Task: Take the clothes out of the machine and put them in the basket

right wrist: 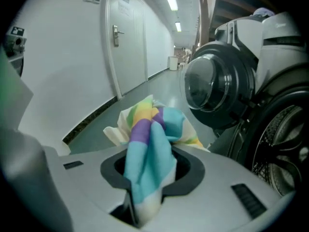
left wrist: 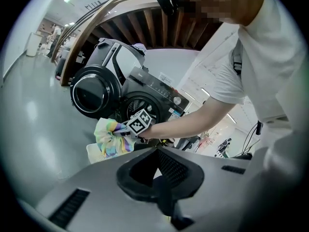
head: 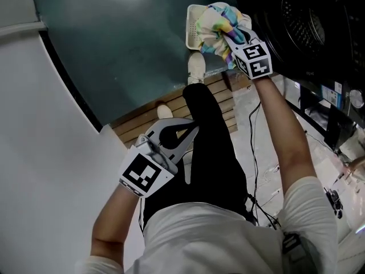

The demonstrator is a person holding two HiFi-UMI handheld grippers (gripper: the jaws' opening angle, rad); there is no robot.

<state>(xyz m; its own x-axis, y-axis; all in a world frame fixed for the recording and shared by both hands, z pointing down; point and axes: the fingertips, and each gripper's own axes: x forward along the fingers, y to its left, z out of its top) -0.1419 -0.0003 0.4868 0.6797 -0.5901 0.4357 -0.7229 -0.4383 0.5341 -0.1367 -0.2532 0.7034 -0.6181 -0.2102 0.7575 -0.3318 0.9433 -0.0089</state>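
While the right claw [head: 232,39] stands clamped on the bunched rainbow cloth [head: 214,21], which trails forward off its tips, the basket [head: 193,36] lies just beyond and beneath those tips, far nearer this claw than the closed, empty left claw [head: 191,131].
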